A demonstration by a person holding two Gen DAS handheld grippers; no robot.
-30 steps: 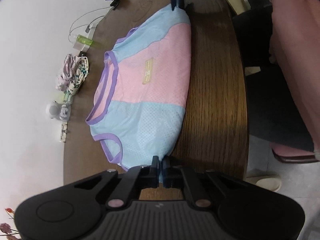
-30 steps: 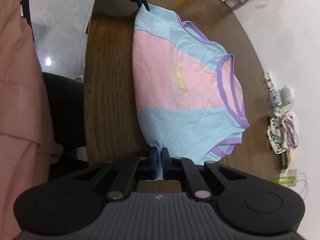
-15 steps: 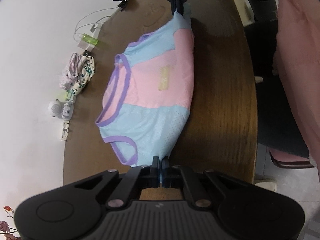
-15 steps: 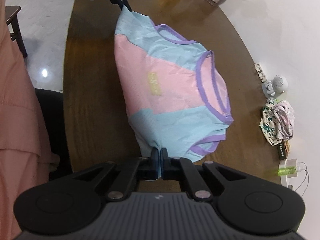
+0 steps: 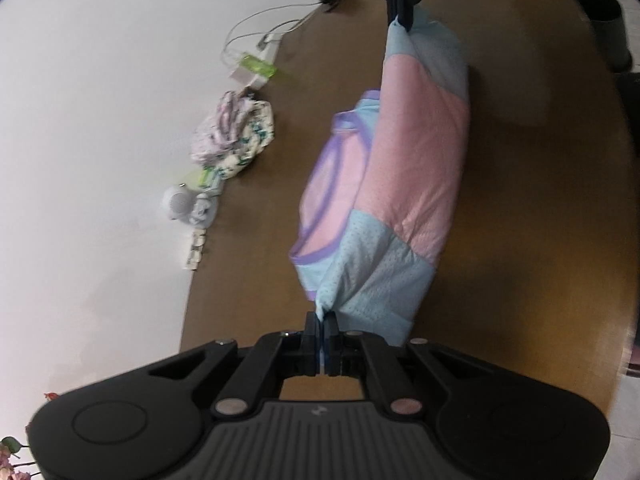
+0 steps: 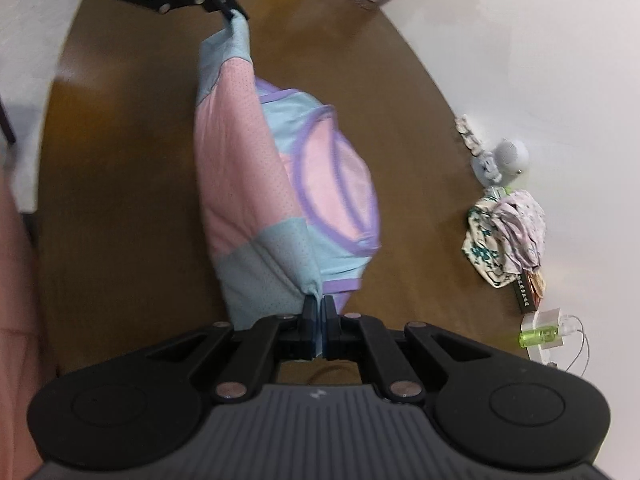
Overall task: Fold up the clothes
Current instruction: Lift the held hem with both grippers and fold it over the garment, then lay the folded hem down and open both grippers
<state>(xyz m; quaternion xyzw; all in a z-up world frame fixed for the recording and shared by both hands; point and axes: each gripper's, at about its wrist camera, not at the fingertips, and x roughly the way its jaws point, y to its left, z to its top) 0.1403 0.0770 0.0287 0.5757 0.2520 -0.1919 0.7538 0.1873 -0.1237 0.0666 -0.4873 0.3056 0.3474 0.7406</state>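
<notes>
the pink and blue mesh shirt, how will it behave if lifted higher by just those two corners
The pink and blue mesh shirt with purple trim looks floppy: its middle sags between the left gripper and right gripper. Probably light, since thin perforated fabric bunches easily. It would likely drape and swing rather than hold shape.

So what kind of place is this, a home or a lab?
Probably a home: a rounded wooden table against a plain white wall, with a bundle of patterned cloth, a charger with cables and a child's pastel shirt.
</notes>
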